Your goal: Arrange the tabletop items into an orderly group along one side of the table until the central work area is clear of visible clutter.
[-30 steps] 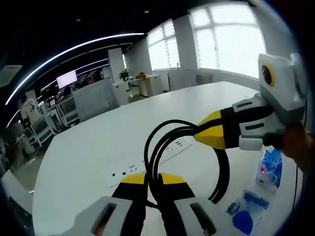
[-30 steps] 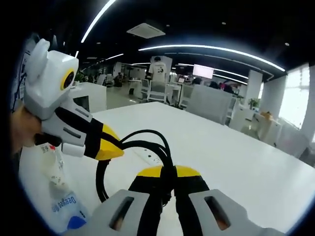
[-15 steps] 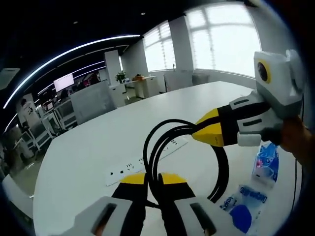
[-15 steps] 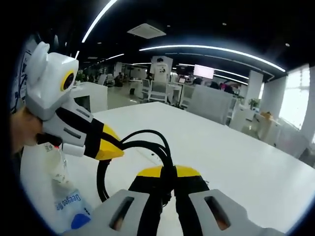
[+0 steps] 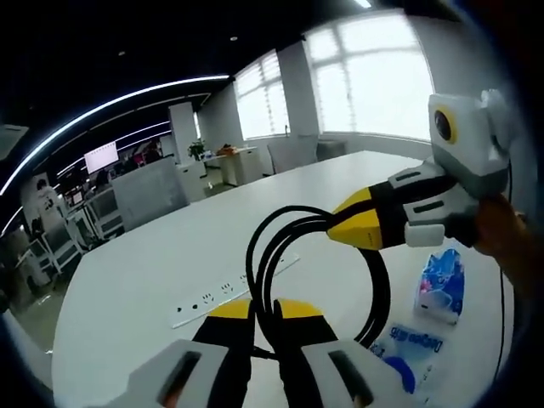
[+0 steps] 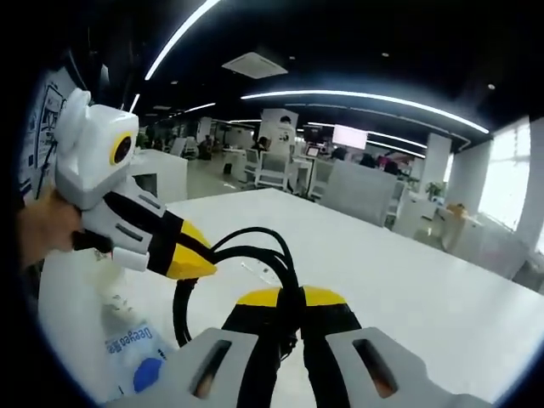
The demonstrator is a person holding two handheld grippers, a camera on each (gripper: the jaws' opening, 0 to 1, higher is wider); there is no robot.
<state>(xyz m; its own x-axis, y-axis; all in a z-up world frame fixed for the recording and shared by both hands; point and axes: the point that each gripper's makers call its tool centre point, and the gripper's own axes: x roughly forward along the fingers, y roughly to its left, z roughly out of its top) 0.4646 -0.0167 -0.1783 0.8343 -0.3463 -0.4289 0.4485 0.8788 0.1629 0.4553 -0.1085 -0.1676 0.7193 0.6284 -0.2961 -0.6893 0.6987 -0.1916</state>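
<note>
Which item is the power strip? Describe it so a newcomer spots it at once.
On the white table, look beyond the looped black cable that both grippers clamp. The power strip lies flat there: long, white, with rows of dark socket holes, unlike the blue-printed tissue pack and blue-capped bottle.

The coiled black cable (image 5: 319,255) has a smooth, rubbery-looking sheath with a soft sheen. The left gripper (image 5: 263,316) and right gripper (image 6: 290,304) look like moulded plastic: matt yellow tips, black middles, pale grey bodies. The white table (image 5: 153,263) is smooth and faintly glossy. The power strip (image 5: 223,293) is white plastic. The tissue packet (image 5: 440,287) and the bottle (image 6: 129,351) wear glossy, crinkled plastic film.
</note>
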